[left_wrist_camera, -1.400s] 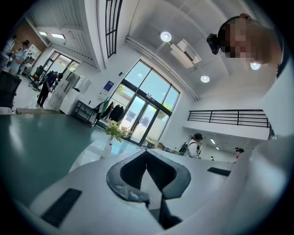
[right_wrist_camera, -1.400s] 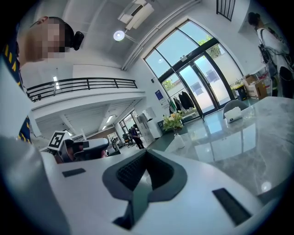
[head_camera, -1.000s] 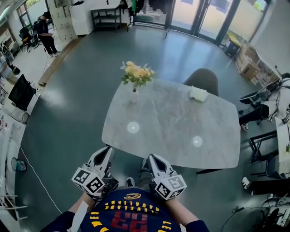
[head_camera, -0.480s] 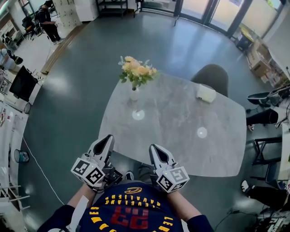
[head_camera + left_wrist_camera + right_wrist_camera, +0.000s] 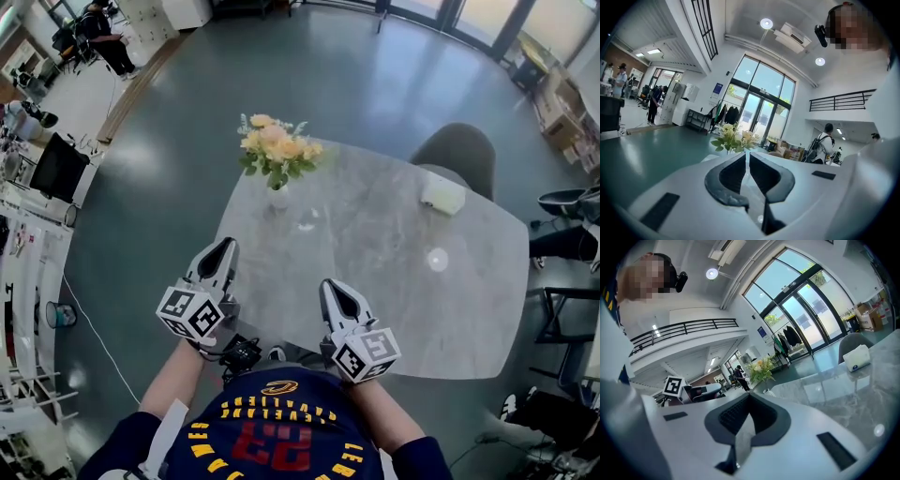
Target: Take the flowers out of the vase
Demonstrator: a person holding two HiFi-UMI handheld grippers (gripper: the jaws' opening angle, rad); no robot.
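Approach continues: my left gripper [image 5: 223,246] and right gripper [image 5: 330,286], jaws together and empty, now reach the table's [image 5: 394,309] near edge, closer to the flowers [image 5: 274,148], which stand untouched in the vase [image 5: 278,197] at its far-left corner.

Your left gripper [image 5: 746,152] pointed at the flowers [image 5: 732,138], jaws closed and empty.

Your jaws stood together with only a thin slit between them and nothing held, and the yellow and cream blooms with green leaves showed just above the tips, well apart from them. To the left lay a teal floor [image 5: 642,152], where a person in dark clothes [image 5: 653,102] stood far off. Behind the flowers rose tall glass doors [image 5: 761,110] with a rack of dark garments [image 5: 725,114] beside them. At the right you had a person with a backpack [image 5: 824,146] under a black railing [image 5: 843,97].
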